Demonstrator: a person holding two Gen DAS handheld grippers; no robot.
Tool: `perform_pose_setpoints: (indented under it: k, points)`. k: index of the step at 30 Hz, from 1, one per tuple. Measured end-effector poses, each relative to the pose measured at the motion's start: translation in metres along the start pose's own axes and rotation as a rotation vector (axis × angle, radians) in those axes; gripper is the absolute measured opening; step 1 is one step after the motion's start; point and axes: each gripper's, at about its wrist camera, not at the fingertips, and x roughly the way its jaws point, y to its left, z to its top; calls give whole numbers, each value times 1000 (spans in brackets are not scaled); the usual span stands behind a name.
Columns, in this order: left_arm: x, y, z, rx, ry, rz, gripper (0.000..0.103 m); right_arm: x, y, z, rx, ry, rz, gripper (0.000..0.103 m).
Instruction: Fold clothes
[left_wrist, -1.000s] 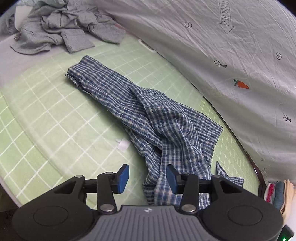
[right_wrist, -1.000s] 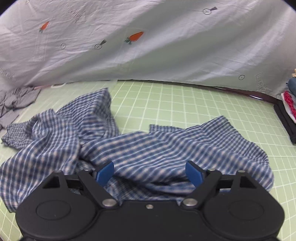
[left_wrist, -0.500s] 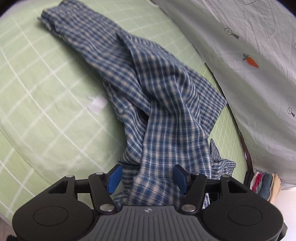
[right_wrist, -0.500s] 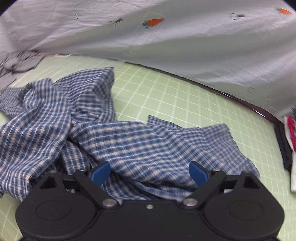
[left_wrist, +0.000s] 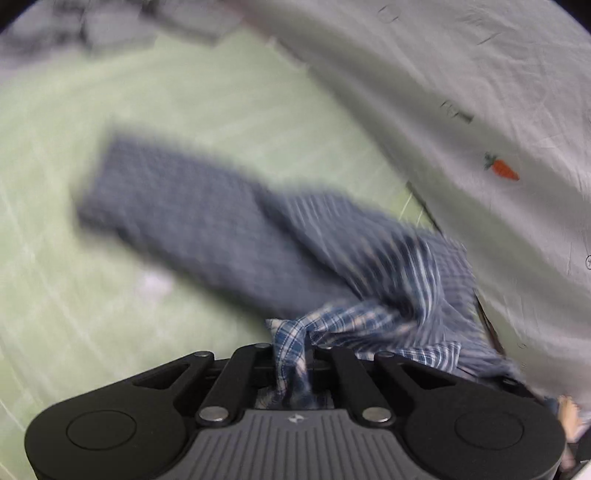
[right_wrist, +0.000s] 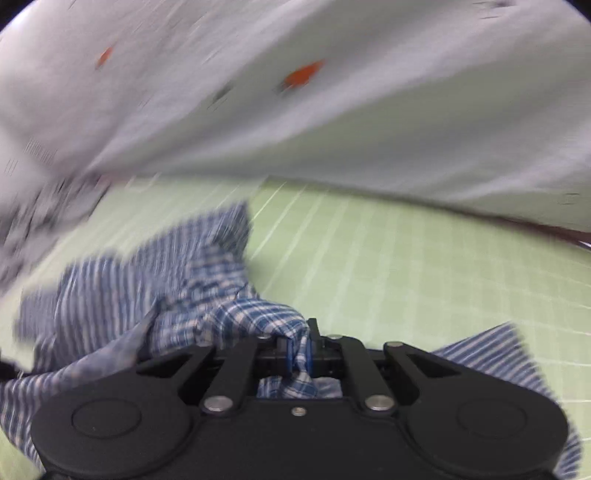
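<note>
Here both views are smeared by motion blur, yet the main facts read clearly. In the left wrist view, a heap of grey clothes (left_wrist: 110, 26) lies at the far left on the green gridded table (left_wrist: 184, 110), too blurred to tell apart. Nearer, the blue plaid garment (left_wrist: 207, 221) stretches as a long band from the left middle of the table toward the near right, where it bunches into folds. A small white scrap (left_wrist: 153, 284) lies on the table just beside its near edge. The left gripper (left_wrist: 293, 354) is clamped tight on a gathered pinch of the plaid cloth, which rises between its black fingers and hangs behind them. To the right, a pale sheet with a carrot print (left_wrist: 480, 110) drapes along the table's far edge.

In the right wrist view, the plaid garment (right_wrist: 147, 295) lies crumpled at the left and near, with another part showing at the near right. The right gripper (right_wrist: 299, 350) is likewise closed on a twisted fold of it, blue pads pressing the cloth from both sides. Beyond, bare green table (right_wrist: 406, 258) runs right, and the pale sheet (right_wrist: 369, 129) fills the far side.
</note>
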Motion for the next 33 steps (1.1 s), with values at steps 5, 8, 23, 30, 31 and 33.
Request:
perform_pose_setpoints:
  k: [5,8,23,30,31,33]
  points:
    - [-31,-51,44,172,-185,-28,3,-65,-71,26,193,-210,-204,6]
    - [-19,-79,54,302,-225,-7,3,-103,-103,28,268,-292,-333,10]
    - [4,-26,-1,159,33,34,29,-92,-89,-70,465,25,-367,50]
    - [-10,-24,-8,80,-5,55,51,-100,-103,-65,480,-6,-393,69]
    - [-13,-23,-10,65,-16,61,54,-104,-104,-66,474,-9,-400,78]
    - [-21,-22,-15,48,-29,70,62,-112,-107,-67,449,-12,-421,87]
